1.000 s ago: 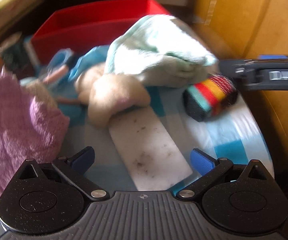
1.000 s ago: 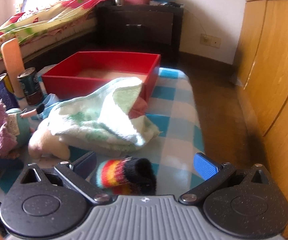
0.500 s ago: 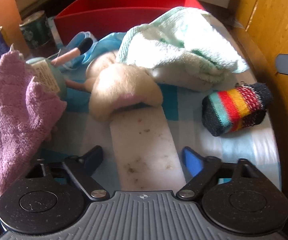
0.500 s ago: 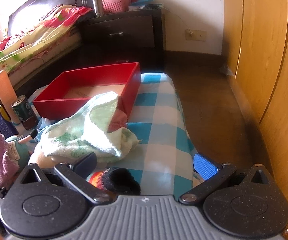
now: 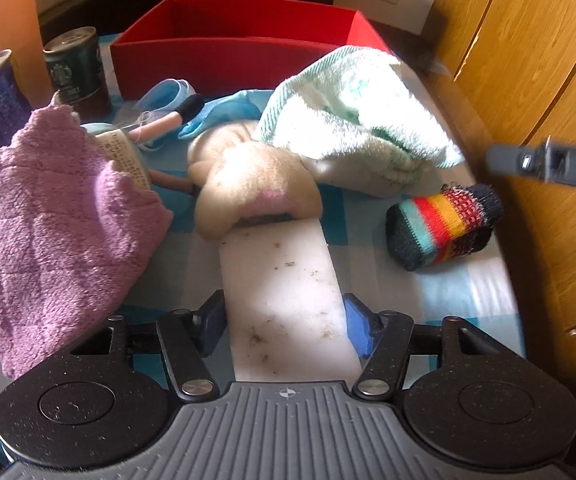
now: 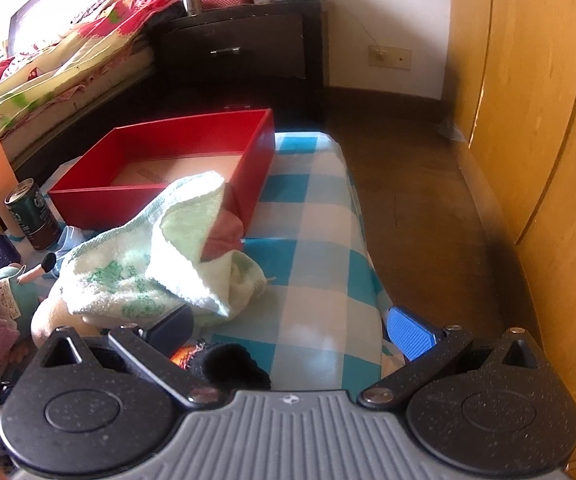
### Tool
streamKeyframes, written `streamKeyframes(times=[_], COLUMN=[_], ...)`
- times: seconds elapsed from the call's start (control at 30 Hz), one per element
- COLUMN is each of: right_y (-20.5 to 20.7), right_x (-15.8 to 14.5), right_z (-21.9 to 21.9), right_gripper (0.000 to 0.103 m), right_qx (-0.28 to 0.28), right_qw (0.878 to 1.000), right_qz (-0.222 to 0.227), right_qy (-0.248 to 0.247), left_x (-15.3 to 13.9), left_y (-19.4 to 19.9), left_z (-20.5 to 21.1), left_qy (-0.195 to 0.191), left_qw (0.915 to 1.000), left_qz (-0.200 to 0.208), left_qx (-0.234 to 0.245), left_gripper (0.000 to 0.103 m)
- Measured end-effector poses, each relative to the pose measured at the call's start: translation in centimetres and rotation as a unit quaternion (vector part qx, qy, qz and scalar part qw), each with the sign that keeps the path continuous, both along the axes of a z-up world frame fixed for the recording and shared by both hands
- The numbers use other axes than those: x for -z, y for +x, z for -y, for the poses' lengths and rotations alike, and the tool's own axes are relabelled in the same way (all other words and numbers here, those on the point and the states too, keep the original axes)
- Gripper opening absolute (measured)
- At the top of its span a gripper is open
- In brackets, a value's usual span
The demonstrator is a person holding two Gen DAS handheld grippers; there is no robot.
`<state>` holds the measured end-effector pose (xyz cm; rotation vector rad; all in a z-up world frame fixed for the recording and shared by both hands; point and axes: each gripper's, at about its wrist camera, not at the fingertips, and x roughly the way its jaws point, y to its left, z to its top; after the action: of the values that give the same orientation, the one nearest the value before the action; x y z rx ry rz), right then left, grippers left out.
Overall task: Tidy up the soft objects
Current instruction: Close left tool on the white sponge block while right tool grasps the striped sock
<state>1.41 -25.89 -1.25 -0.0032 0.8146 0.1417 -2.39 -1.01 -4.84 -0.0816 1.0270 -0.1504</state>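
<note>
My left gripper [image 5: 286, 320] is closing, and its pads meet the two long edges of a dirty white sponge strip [image 5: 284, 280] lying on the checked cloth. The strip's far end runs under a cream plush toy [image 5: 248, 176]. A purple towel [image 5: 48, 216] lies to the left, a pale green towel [image 5: 351, 128] behind the toy, and a striped rolled sock [image 5: 443, 228] to the right. The red box [image 5: 228, 48] stands at the back. My right gripper [image 6: 289, 332] stands open above the sock [image 6: 224, 360], with the green towel [image 6: 160, 272] and the red box [image 6: 160, 204] ahead.
Two drink cans [image 5: 76, 68] and an orange bottle [image 5: 12, 20] stand at the back left. A makeup brush [image 5: 168, 120] lies by a blue cloth. A wooden wardrobe [image 6: 527, 120] lines the right side, past the table's right edge. A dark nightstand [image 6: 240, 48] and a bed are behind.
The left jaws have narrowed onto the white sponge strip, and that view has pulled back a little. The right view has shifted, so the sock now sits lower under that gripper.
</note>
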Motion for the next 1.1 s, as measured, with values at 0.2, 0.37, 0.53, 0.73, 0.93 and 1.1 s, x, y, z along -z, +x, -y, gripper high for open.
streamKeyframes(times=[0.2, 0.37, 0.53, 0.73, 0.93, 1.1], right_y=[-0.4, 0.4, 0.7, 1.3, 0.8, 0.3], right_x=[2.2, 3.6, 5.2, 5.5, 4.9, 4.3], right_z=[-0.9, -2.7, -4.0, -3.4, -3.5, -3.8], right_gripper=[0.085, 0.085, 0.08, 0.039, 0.019, 0.003], right_qx=[-0.029, -0.043, -0.057, -0.052, -0.062, -0.079], right_qw=[0.999, 0.998, 0.997, 0.993, 0.99, 0.987], right_qz=[-0.037, -0.04, -0.059, -0.095, -0.098, -0.097], right_qy=[0.005, 0.0, -0.008, 0.056, 0.078, 0.102], left_x=[-1.0, -1.7, -1.2, -1.4, -1.5, -1.7], left_y=[-0.7, -1.3, -1.2, -1.3, -1.4, -1.5], left_z=[-0.6, -1.0, -0.9, -0.7, -0.4, -0.4], left_qy=[-0.007, -0.008, -0.012, -0.016, -0.014, -0.013], left_qw=[0.9998, 0.9995, 0.9996, 0.9994, 0.9993, 0.9993], left_qz=[0.013, 0.024, 0.018, 0.023, 0.024, 0.028], left_qx=[0.011, 0.021, 0.017, 0.022, 0.023, 0.021], left_gripper=[0.061, 0.062, 0.062, 0.062, 0.062, 0.063])
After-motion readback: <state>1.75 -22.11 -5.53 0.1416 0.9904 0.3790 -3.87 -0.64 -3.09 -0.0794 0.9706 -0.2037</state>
